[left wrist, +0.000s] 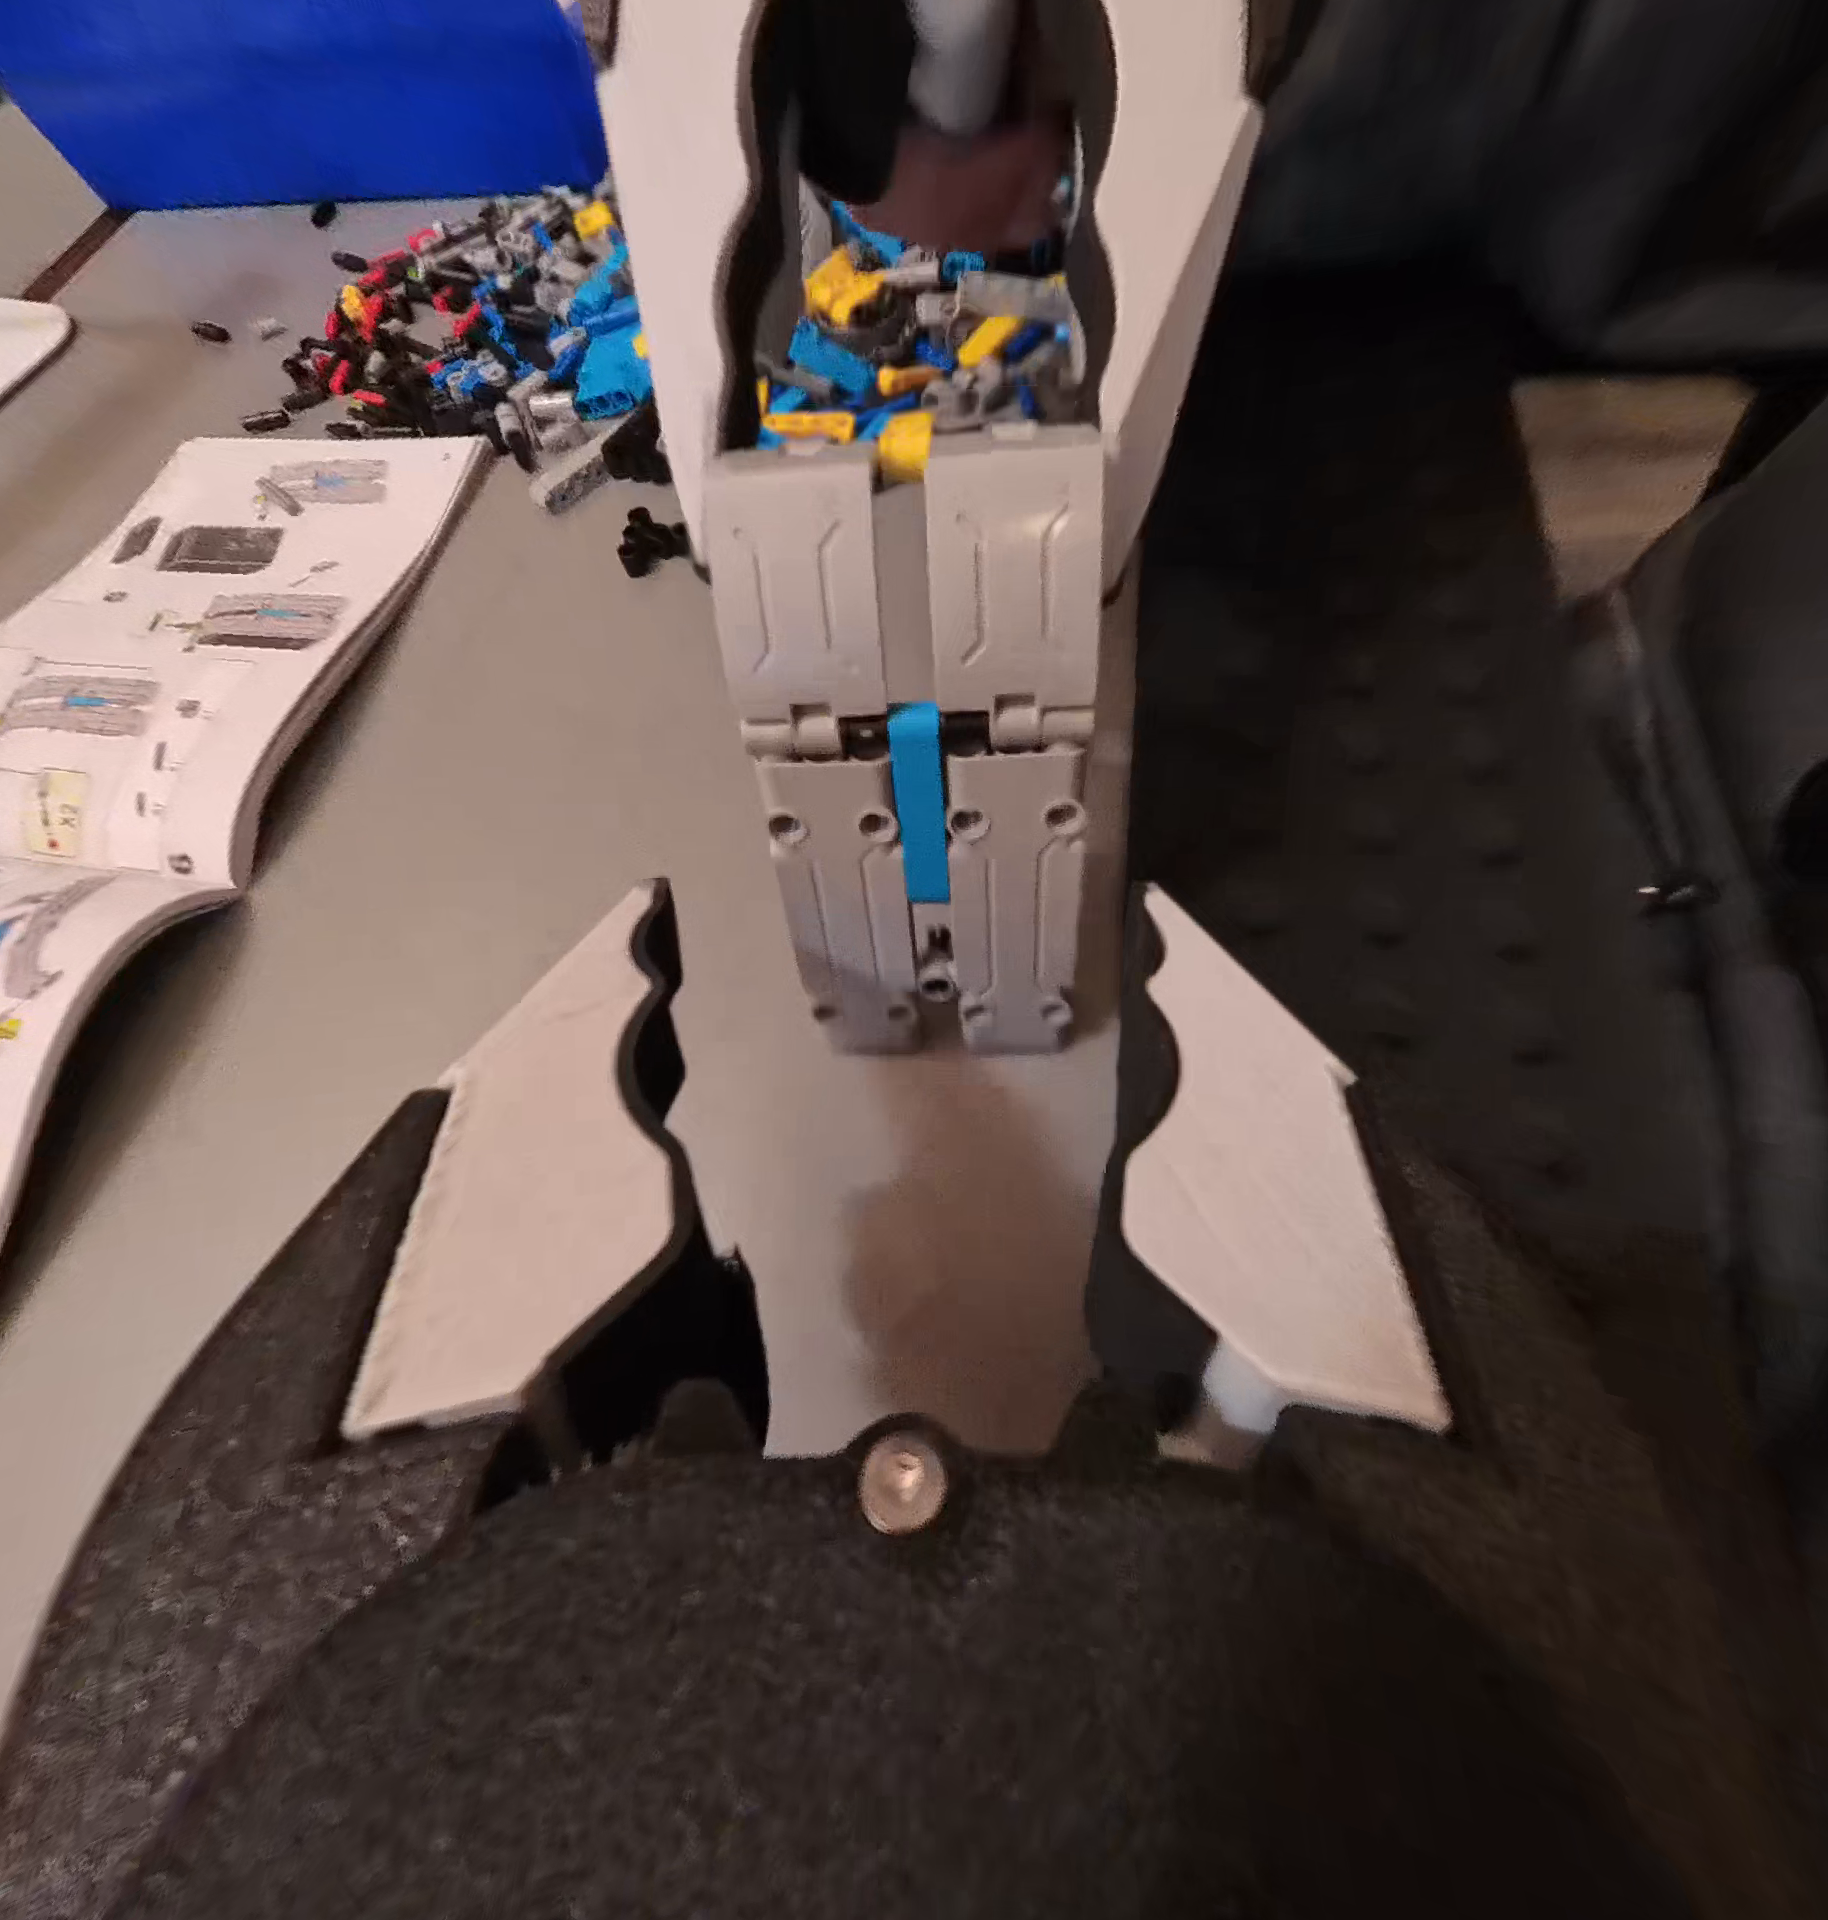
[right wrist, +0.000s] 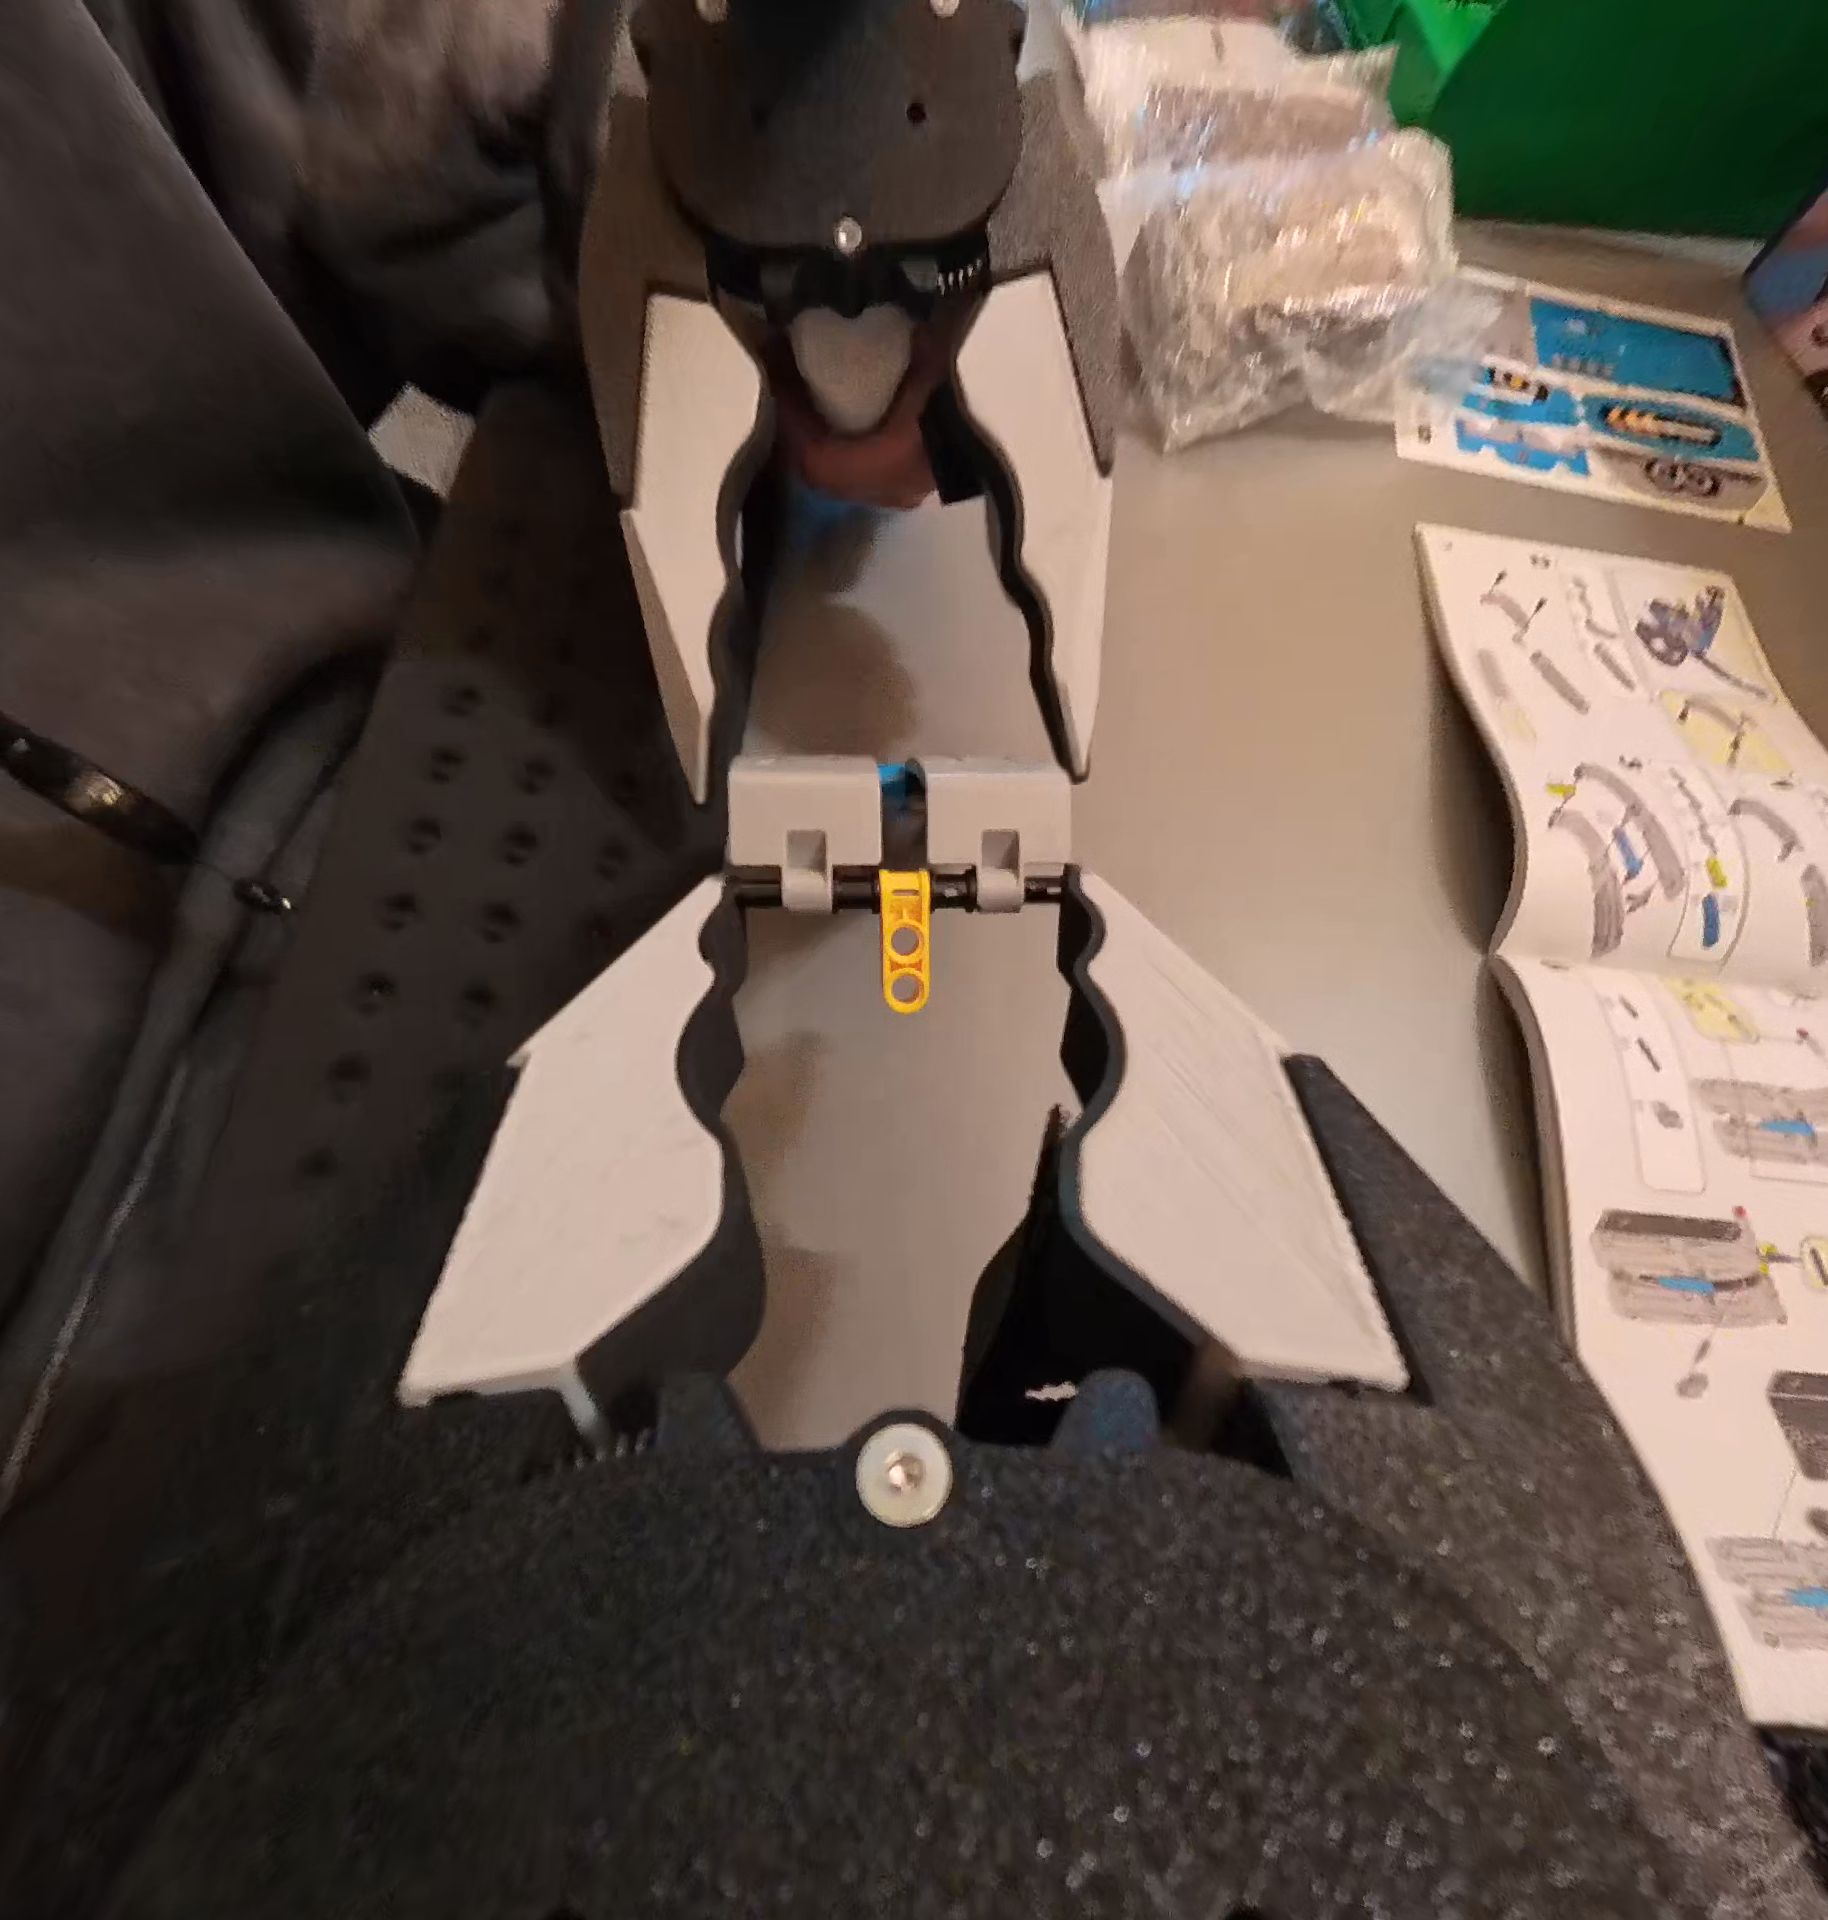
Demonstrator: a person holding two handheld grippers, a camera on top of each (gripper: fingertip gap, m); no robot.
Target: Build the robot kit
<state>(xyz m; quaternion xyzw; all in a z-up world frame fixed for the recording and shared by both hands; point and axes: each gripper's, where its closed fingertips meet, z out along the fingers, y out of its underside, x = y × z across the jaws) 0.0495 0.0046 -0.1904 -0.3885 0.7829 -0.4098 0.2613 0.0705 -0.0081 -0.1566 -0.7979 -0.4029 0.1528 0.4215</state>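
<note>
Left wrist view: the left tool [left wrist: 905,914] stands open, its fingers either side of a grey hinged brick panel assembly [left wrist: 905,748] but apart from it; the far end sits gripped by the right tool [left wrist: 910,416] above the grey surface [left wrist: 494,831]. Right wrist view: the right tool [right wrist: 894,883] clamps the assembly's [right wrist: 894,805] hinge end, a yellow beam [right wrist: 905,951] hanging between its fingers; an open instruction booklet [right wrist: 1668,935] lies right.

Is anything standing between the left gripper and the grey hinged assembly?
Nothing visible. The grey hinged assembly sits inside the open left gripper, with gaps on both sides; the right gripper grips its far end.
</note>
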